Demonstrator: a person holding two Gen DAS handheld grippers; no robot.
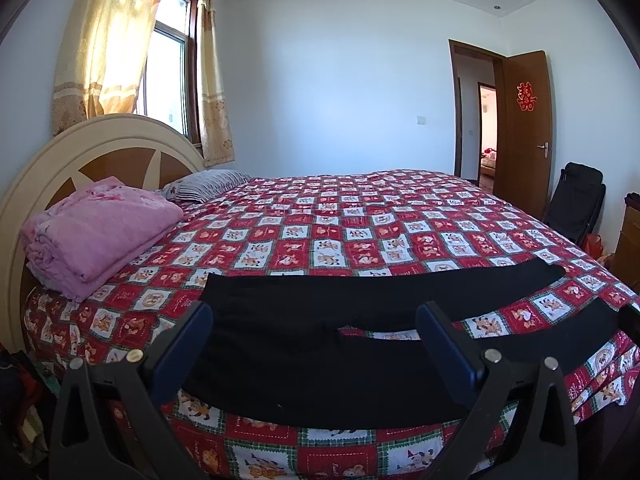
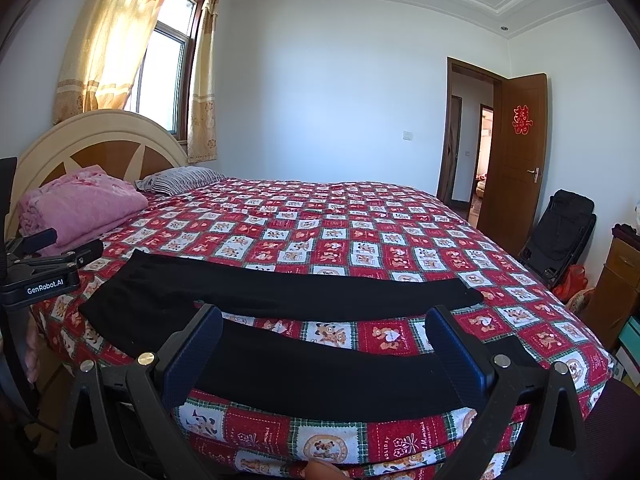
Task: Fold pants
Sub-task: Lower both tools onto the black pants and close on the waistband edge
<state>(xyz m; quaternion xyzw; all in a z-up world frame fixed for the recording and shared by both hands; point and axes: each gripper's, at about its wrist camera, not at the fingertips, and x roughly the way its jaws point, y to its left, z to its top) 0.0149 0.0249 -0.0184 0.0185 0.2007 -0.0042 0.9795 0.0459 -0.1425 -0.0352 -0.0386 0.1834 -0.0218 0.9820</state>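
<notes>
Black pants lie flat on the bed, waist to the left, both legs spread apart toward the right. They also show in the right wrist view. My left gripper is open and empty, hovering over the waist and crotch near the bed's front edge. My right gripper is open and empty over the nearer leg. The left gripper also shows in the right wrist view at the far left.
A folded pink blanket and a striped pillow lie by the headboard. A folded black chair, a wooden cabinet and an open door stand to the right.
</notes>
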